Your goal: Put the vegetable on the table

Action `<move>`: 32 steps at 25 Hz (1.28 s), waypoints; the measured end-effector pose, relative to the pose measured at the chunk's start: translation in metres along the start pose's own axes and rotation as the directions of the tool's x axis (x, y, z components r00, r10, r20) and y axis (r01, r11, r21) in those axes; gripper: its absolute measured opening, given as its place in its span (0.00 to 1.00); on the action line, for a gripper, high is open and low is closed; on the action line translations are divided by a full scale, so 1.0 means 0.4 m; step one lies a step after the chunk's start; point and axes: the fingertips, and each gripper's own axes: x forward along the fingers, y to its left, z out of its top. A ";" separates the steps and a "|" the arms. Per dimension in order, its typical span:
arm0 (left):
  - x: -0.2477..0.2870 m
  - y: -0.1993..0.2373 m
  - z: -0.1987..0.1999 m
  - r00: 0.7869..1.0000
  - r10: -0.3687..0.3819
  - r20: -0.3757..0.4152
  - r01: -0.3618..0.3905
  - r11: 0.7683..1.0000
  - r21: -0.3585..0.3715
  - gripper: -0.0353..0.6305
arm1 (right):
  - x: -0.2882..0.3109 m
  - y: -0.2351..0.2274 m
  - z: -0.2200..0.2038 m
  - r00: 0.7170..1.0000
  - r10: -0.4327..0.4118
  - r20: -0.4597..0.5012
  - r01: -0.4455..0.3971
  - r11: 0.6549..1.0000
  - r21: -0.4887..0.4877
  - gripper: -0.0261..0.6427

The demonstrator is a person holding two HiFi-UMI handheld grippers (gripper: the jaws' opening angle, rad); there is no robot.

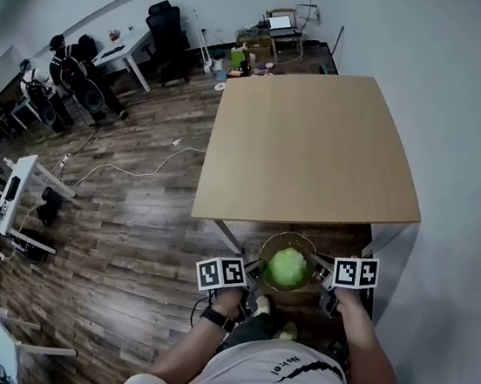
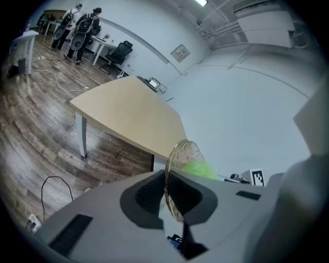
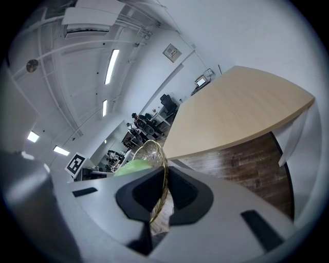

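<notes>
Head view
Table: a light wooden square table (image 1: pixel 312 148) was seen on a dark wood-plank floor (image 1: pixel 123 215), with its top bare.
Bowl: a transparent amber glass bowl (image 1: pixel 290 236) was held just short of the table's near edge, in front of the person.
Vegetable: a round green vegetable (image 1: pixel 287 268) was carried inside the bowl, not on the table.
Left gripper: the left gripper (image 1: pixel 257 269) was set against the bowl's left rim.
Right gripper: the right gripper (image 1: pixel 323 264) was set against the bowl's right rim, opposite the left one.

Left gripper view
Jaws: the left gripper (image 2: pixel 167 175) was closed to a narrow slit, and the thin rim of the bowl (image 2: pixel 181 153) was pinched between the two dark pads.
Vegetable: the vegetable (image 2: pixel 201 169) was visible through and behind the glass, beyond the jaws.
Table: the table (image 2: pixel 128 115) was seen ahead, apart from the bowl.

Right gripper view
Jaws: the right gripper (image 3: pixel 165 177) was likewise nearly closed, and the bowl (image 3: pixel 149 151) was clamped by its rim between the pads.
Vegetable: the vegetable (image 3: pixel 131 167) was seen to the left of the rim, inside the bowl.
Table: the table (image 3: pixel 241 110) was seen ahead, with its edge near the bowl.
</notes>
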 end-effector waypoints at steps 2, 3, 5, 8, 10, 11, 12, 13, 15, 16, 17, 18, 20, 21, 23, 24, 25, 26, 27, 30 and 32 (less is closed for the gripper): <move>0.010 0.006 0.004 1.000 0.006 -0.006 -0.006 1.000 -0.004 0.10 | 0.007 -0.008 0.002 1.000 -0.009 -0.006 0.009 1.000 0.007 0.08; 0.019 0.014 0.005 1.000 0.010 -0.011 -0.010 1.000 -0.007 0.10 | 0.014 -0.016 0.000 1.000 -0.016 -0.012 0.017 1.000 0.010 0.08; 0.041 0.037 0.005 1.000 0.011 -0.025 -0.012 1.000 -0.020 0.10 | 0.033 -0.036 -0.008 0.999 -0.027 -0.026 0.027 0.999 0.023 0.08; 0.069 0.074 0.002 0.999 0.008 -0.046 -0.010 0.999 -0.036 0.10 | 0.064 -0.064 -0.023 0.998 -0.042 -0.038 0.043 0.998 0.039 0.08; 0.086 0.093 0.010 0.998 0.003 -0.055 -0.005 0.999 -0.038 0.10 | 0.085 -0.079 -0.021 0.998 -0.049 -0.041 0.051 0.998 0.047 0.08; 0.093 0.101 0.019 0.998 0.000 -0.059 -0.002 0.999 -0.036 0.10 | 0.097 -0.084 -0.016 0.998 -0.053 -0.041 0.055 0.997 0.052 0.08; 0.099 0.106 0.032 0.998 -0.001 -0.062 -0.001 0.999 -0.035 0.10 | 0.108 -0.087 -0.007 0.998 -0.056 -0.041 0.058 0.997 0.056 0.08; 0.105 0.108 0.051 0.998 -0.002 -0.065 -0.001 0.999 -0.033 0.10 | 0.119 -0.087 0.009 0.997 -0.058 -0.041 0.061 0.996 0.060 0.08; 0.121 0.105 0.105 0.998 -0.003 -0.070 0.001 0.999 -0.032 0.10 | 0.142 -0.086 0.057 0.997 -0.063 -0.040 0.065 0.996 0.067 0.08; 0.132 0.104 0.134 0.997 -0.004 -0.074 0.002 0.999 -0.032 0.10 | 0.156 -0.089 0.083 0.997 -0.066 -0.039 0.068 0.995 0.071 0.08; 0.144 0.107 0.161 0.997 -0.005 -0.079 0.002 1.000 -0.031 0.10 | 0.173 -0.094 0.106 0.997 -0.069 -0.039 0.071 0.995 0.075 0.08; 0.154 0.115 0.187 0.997 -0.005 -0.083 0.002 1.000 -0.030 0.10 | 0.193 -0.099 0.125 0.997 -0.071 -0.039 0.074 0.994 0.080 0.08; 0.173 0.138 0.238 0.996 -0.005 -0.091 0.002 1.000 -0.026 0.10 | 0.239 -0.105 0.158 0.996 -0.075 -0.039 0.078 0.993 0.089 0.08; 0.182 0.149 0.266 0.996 -0.005 -0.094 0.003 1.000 -0.023 0.10 | 0.262 -0.106 0.176 0.996 -0.077 -0.038 0.080 0.993 0.093 0.08; 0.208 0.167 0.328 0.995 -0.007 -0.101 0.006 1.000 -0.013 0.10 | 0.309 -0.113 0.224 0.996 -0.083 -0.034 0.086 0.992 0.097 0.08; 0.222 0.175 0.362 0.995 -0.009 -0.104 0.008 1.000 -0.009 0.10 | 0.332 -0.118 0.251 0.996 -0.087 -0.031 0.089 0.991 0.098 0.08; 0.236 0.183 0.395 0.994 -0.010 -0.108 0.010 1.000 -0.004 0.10 | 0.354 -0.122 0.278 0.995 -0.091 -0.028 0.094 0.991 0.099 0.08; 0.249 0.190 0.426 0.994 -0.013 -0.113 0.013 1.000 0.001 0.10 | 0.376 -0.126 0.302 0.995 -0.096 -0.025 0.098 0.990 0.101 0.08; 0.263 0.197 0.456 0.993 -0.015 -0.117 0.016 1.000 0.006 0.10 | 0.397 -0.130 0.325 0.995 -0.100 -0.021 0.102 0.989 0.103 0.08; 0.304 0.213 0.535 0.992 -0.022 -0.127 0.025 0.999 0.021 0.10 | 0.449 -0.146 0.388 0.994 -0.112 -0.010 0.113 0.988 0.109 0.08; 0.322 0.220 0.583 0.991 -0.027 -0.133 0.032 0.999 0.030 0.10 | 0.476 -0.149 0.424 0.993 -0.121 -0.001 0.121 0.986 0.115 0.08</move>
